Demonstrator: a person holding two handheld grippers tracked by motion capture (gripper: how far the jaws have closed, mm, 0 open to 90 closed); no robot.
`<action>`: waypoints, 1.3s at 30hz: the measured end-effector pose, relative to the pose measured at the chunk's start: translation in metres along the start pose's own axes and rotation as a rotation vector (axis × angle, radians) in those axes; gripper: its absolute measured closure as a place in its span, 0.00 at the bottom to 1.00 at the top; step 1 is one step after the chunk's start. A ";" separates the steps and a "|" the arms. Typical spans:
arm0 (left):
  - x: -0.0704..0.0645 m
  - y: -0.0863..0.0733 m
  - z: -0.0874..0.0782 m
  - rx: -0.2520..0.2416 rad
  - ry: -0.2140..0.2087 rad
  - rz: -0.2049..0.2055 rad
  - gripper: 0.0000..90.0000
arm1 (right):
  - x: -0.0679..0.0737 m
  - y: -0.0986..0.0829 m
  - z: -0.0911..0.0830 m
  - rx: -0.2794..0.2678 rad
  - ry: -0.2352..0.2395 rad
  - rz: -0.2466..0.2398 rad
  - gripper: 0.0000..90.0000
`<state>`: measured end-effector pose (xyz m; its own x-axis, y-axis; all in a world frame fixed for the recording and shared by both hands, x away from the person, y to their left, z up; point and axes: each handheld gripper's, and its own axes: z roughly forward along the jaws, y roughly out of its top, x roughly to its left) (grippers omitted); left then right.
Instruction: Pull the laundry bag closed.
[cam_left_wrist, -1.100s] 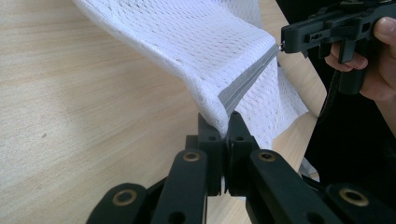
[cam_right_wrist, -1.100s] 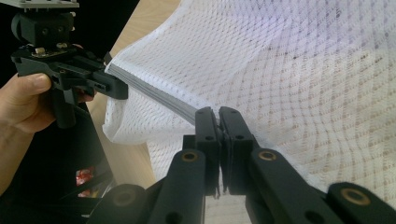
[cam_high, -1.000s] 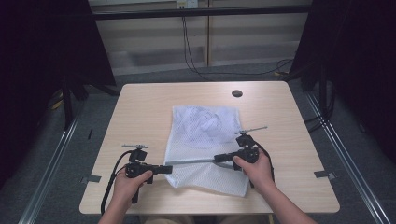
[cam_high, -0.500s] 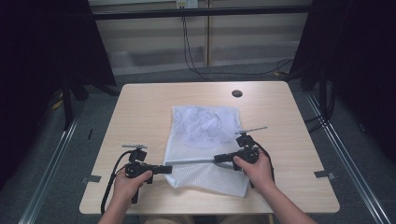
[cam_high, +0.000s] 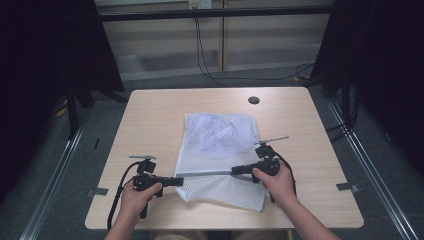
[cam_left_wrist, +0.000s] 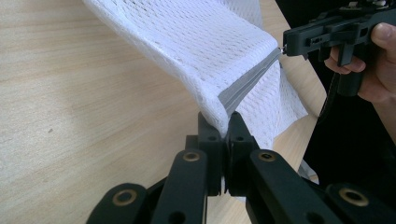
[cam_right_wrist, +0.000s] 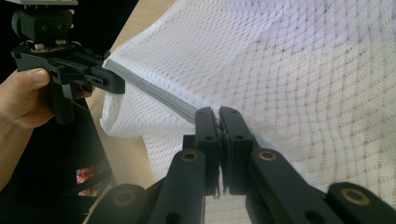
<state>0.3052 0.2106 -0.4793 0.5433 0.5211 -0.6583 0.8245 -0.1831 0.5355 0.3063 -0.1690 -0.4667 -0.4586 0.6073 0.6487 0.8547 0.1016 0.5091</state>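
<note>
A white mesh bag (cam_high: 220, 135) lies flat in the middle of the table, with clothing showing faintly inside its far half. A grey zipper (cam_high: 205, 173) runs across its near part and is lifted taut between my grippers. My left gripper (cam_high: 180, 180) is shut on the zipper's left end at the bag's edge (cam_left_wrist: 227, 123). My right gripper (cam_high: 234, 171) is shut on the zipper farther right (cam_right_wrist: 218, 114). In the left gripper view the right gripper (cam_left_wrist: 283, 46) pinches the far end of the zipper (cam_left_wrist: 247, 81). The right gripper view shows the left gripper (cam_right_wrist: 122, 86) at the bag's corner.
The light wooden table (cam_high: 150, 120) has a dark round hole (cam_high: 253, 100) near its far edge. Black cables (cam_high: 120, 195) trail from the grippers over the near edge. Dark curtains and metal floor rails flank the table.
</note>
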 end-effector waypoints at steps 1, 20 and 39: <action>0.000 0.000 0.000 0.000 -0.002 -0.003 0.98 | 0.000 0.000 0.000 0.001 0.000 -0.001 0.97; 0.000 0.000 -0.002 -0.007 0.001 -0.008 0.98 | -0.006 -0.004 -0.009 -0.015 -0.005 0.004 0.97; 0.001 -0.001 -0.004 -0.013 0.007 -0.014 0.98 | -0.011 -0.006 -0.020 -0.017 -0.015 0.008 0.97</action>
<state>0.3040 0.2151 -0.4784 0.5307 0.5292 -0.6621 0.8297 -0.1648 0.5334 0.3011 -0.1917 -0.4656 -0.4477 0.6202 0.6441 0.8542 0.0835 0.5132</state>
